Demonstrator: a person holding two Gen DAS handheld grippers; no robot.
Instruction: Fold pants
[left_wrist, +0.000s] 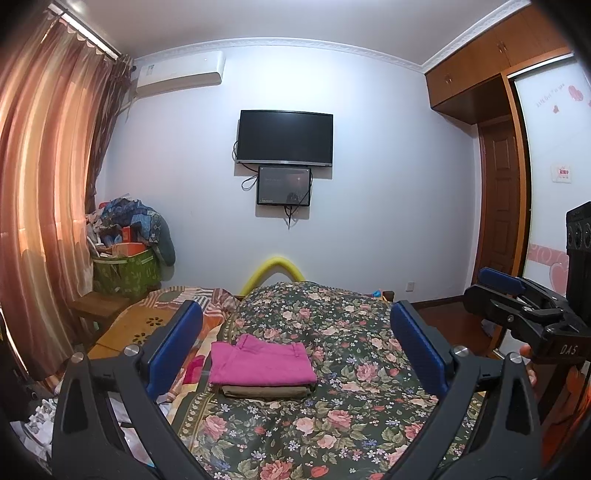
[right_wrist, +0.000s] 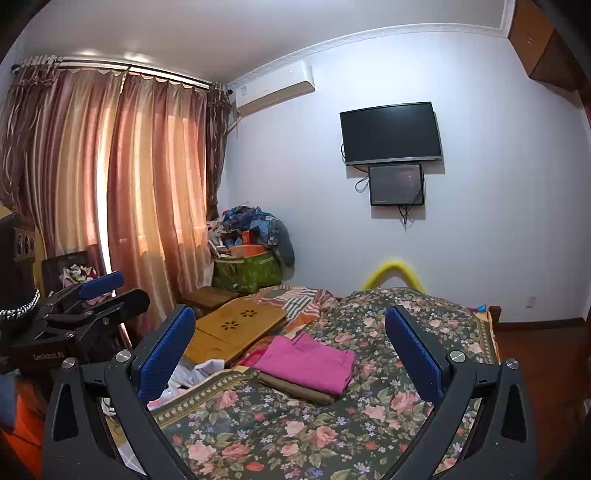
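Folded pink pants (left_wrist: 263, 363) lie on top of folded olive-brown pants (left_wrist: 266, 391) on the floral bedspread (left_wrist: 332, 424). The same stack shows in the right wrist view, with the pink pants (right_wrist: 308, 362) over the olive-brown pants (right_wrist: 295, 388). My left gripper (left_wrist: 295, 341) is open and empty, held above the bed short of the stack. My right gripper (right_wrist: 290, 345) is open and empty, also held above the bed. The right gripper also shows in the left wrist view (left_wrist: 517, 295), and the left gripper shows in the right wrist view (right_wrist: 92, 291).
A wooden lap desk (right_wrist: 236, 328) lies on the bed's left side beside loose cloth (right_wrist: 195, 373). A green bag (left_wrist: 125, 271) piled with clothes stands by the curtains (left_wrist: 44, 192). A yellow foam tube (left_wrist: 275, 271) arches at the bed's far end. A TV (left_wrist: 284, 137) hangs on the wall.
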